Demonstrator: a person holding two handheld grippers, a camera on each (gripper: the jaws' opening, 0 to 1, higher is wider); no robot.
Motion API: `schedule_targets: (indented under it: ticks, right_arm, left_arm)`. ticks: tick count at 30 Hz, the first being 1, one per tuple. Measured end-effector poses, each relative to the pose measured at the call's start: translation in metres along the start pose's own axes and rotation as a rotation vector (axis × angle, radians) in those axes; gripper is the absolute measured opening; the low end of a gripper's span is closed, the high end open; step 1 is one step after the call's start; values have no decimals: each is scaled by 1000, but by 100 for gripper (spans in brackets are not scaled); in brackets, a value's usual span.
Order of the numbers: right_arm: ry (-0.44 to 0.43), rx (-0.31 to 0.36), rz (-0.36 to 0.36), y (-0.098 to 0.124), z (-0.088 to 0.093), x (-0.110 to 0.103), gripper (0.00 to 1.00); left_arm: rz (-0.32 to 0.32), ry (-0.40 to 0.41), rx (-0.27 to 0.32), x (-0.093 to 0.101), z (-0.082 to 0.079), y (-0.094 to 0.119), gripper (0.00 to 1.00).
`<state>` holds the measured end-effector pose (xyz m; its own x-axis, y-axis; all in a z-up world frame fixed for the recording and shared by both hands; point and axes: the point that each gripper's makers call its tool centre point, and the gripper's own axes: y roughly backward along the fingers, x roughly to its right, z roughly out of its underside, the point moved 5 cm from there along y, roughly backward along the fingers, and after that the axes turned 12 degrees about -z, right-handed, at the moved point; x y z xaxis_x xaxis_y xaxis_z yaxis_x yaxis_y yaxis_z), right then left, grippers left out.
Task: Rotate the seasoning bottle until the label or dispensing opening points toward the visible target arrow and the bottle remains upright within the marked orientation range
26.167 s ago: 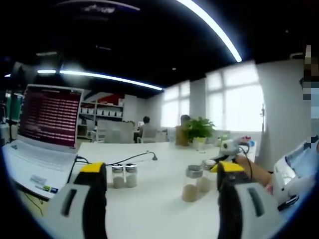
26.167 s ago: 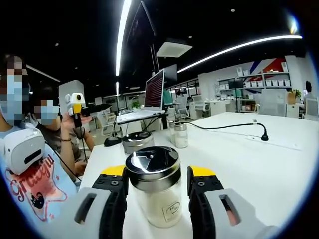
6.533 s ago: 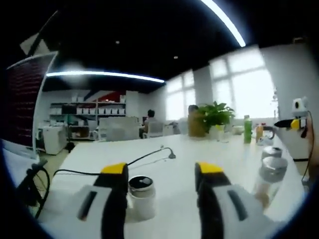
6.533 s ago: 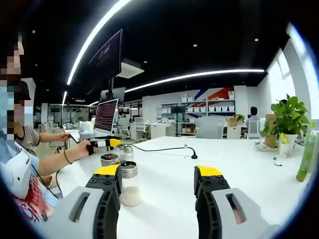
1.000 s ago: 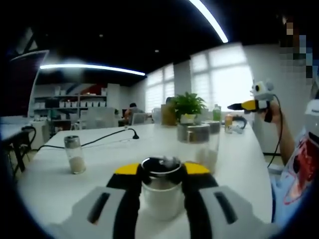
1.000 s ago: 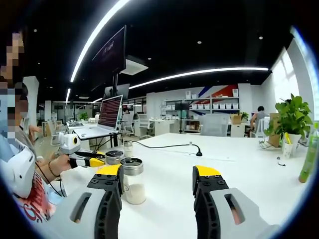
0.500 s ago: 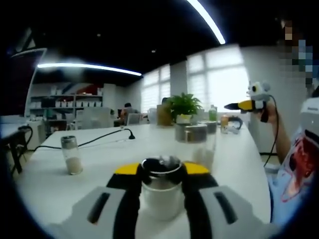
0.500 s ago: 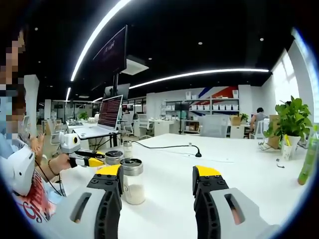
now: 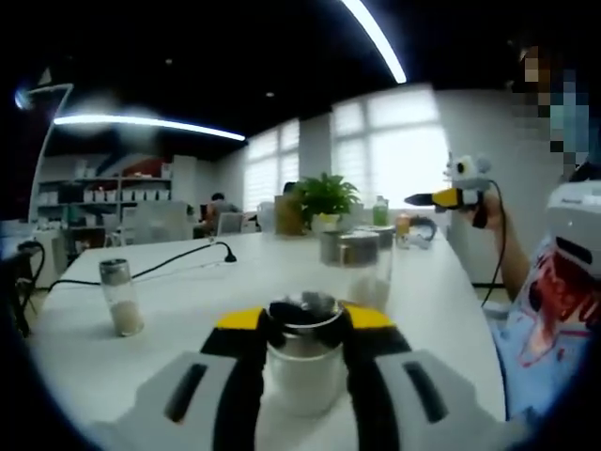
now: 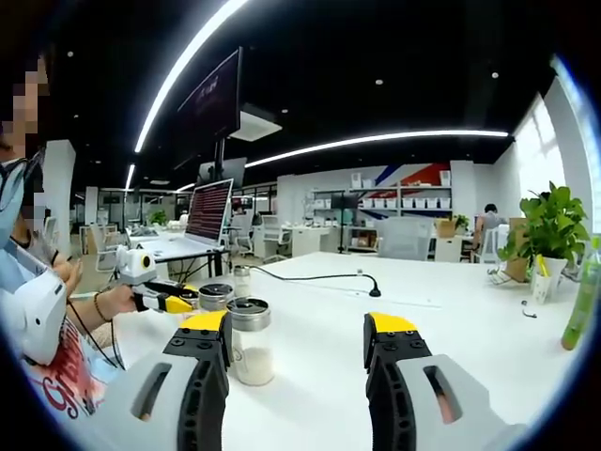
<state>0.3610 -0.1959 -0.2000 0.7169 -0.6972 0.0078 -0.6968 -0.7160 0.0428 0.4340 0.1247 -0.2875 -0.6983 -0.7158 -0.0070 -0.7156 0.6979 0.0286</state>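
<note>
Seasoning bottle (image 9: 302, 362) label hidden between hand-held gripper jaws.

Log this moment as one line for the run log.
left gripper: shut on metal-lidded glass seasoning bottle, upright | right gripper: open, empty, second lidded glass shaker beside its left jaw | surface: white table

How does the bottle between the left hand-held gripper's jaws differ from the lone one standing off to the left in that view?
The gripped bottle sits clamped between the left hand-held gripper, jaws against its sides; the lone bottle stands free on the table. The gripped bottle's dark lid top faces the camera; the lone bottle is seen side-on, pale powder filling its lower part. Both are upright clear bottles with metal caps.
</note>
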Motion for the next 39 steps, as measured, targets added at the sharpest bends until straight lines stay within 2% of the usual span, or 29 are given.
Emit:
schedule_targets:
  ticks: [15,24,28,39]
  right_arm:
    - [8,-4,-6,-1,1,3,59]
    - [10,-8,-7,-1,1,4,59]
    - [15,15,0,0,-2,6,62]
    - [59,24,6,2,-4,5,65]
  left_arm:
    - [124,-14,-26,-5,-1,-5,33]
    - [205,-20,-17,-7,-3,-7,33]
    - [230,-21,-23,-6,-4,-8,33]
    - [320,-32,-26,-8,-2,-12,33]
